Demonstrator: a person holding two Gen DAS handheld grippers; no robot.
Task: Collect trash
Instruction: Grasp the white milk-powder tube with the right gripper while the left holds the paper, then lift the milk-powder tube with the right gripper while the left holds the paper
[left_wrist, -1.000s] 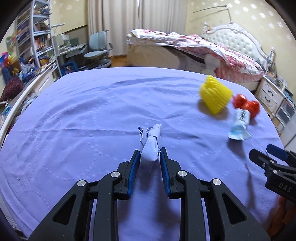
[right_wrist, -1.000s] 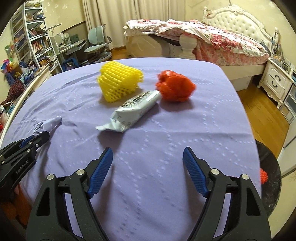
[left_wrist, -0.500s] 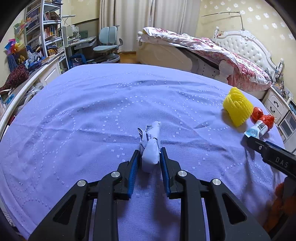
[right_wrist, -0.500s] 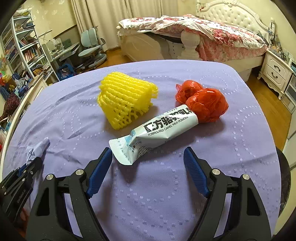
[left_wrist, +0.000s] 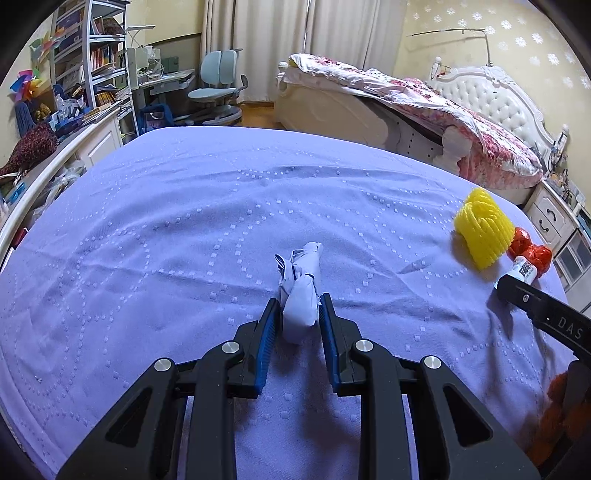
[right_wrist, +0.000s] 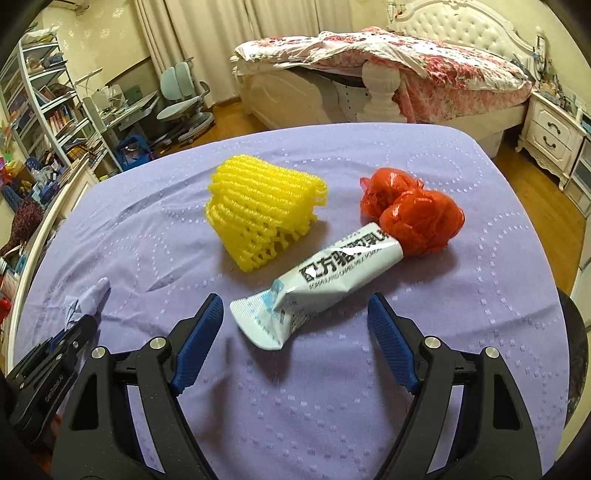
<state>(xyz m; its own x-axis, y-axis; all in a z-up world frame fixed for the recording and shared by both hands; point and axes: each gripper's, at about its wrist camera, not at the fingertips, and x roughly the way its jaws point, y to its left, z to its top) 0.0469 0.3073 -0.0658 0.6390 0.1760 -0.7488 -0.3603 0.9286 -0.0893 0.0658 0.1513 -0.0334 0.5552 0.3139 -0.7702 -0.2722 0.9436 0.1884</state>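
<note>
Behind right tool (left_wrist: 543, 314), packet (left_wrist: 524, 268) (half-hidden)

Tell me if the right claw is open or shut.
Open. The right claw has its blue pads spread wide either side of the milk-powder packet, not touching it.

Purple quilted bedspread (right_wrist: 332, 424) carries yellow foam net (right_wrist: 262, 210), milk-powder sachet (right_wrist: 317, 284), red bag (right_wrist: 413, 218).
</note>
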